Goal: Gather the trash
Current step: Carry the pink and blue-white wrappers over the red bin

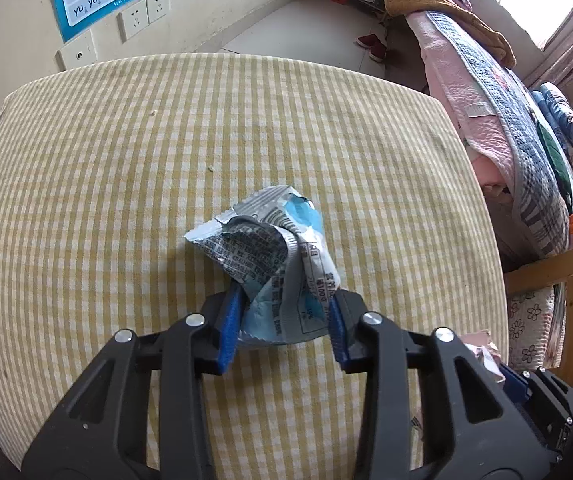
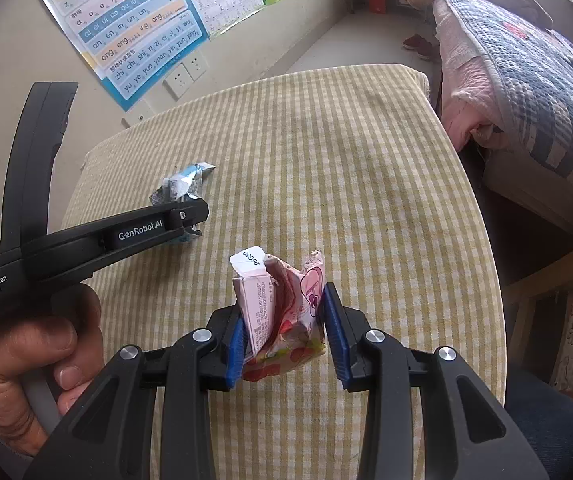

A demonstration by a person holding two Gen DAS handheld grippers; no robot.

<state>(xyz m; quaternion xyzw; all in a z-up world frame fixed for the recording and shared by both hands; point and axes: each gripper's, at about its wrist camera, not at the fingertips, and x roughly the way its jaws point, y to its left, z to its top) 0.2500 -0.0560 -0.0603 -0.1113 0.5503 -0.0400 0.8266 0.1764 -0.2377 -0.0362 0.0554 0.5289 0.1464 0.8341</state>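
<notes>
A crumpled silver-and-blue snack wrapper [image 1: 270, 252] lies on the yellow checked tablecloth [image 1: 126, 160]. My left gripper [image 1: 284, 320] is shut on its near end, both blue pads pressing the foil. The right wrist view shows that same gripper [image 2: 192, 222] from the side, tilted down onto the wrapper [image 2: 182, 184], with a person's hand [image 2: 26, 360] around its handle. My right gripper [image 2: 284, 332] is shut on a squashed pink drink carton [image 2: 282, 312], held a little above the cloth with its white tab pointing up.
A few small crumbs [image 1: 152, 112] dot the cloth. A bed with a pink and blue quilt [image 1: 506, 140] runs close along the table's right side, with a wooden chair frame [image 1: 546, 272] nearer. The wall with sockets [image 1: 134, 20] and posters backs the table's far left.
</notes>
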